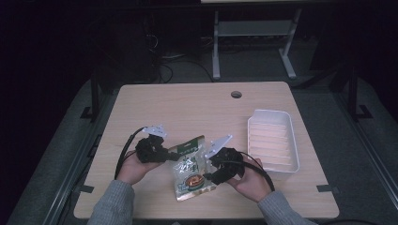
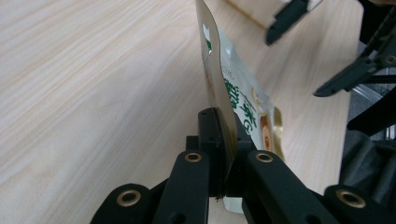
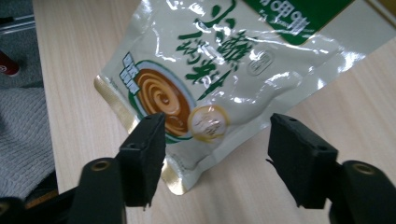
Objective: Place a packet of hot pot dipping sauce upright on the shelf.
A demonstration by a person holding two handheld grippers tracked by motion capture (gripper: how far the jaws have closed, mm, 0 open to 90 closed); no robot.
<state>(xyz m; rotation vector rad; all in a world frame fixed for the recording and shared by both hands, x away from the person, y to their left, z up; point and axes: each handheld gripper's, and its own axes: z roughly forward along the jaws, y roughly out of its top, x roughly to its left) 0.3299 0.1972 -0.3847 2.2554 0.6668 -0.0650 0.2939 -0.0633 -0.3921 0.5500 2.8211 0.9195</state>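
Pouch (image 1: pixel 190 169) hanging pinched in L gripper (image 2: pixel 223 154); R gripper (image 3: pixel 217 154) gaping beside it, holding nothing; next probably carrying to tray (image 1: pixel 273 114).

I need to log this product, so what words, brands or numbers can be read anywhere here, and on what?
Glossy white food pouch with green top band: large green characters on its front, not legible enough to quote.
Green band: white characters, cut off and too blurred to read.
Small green label beside the brown swirl picture: too small to read.
White ridged plastic tray: no text.
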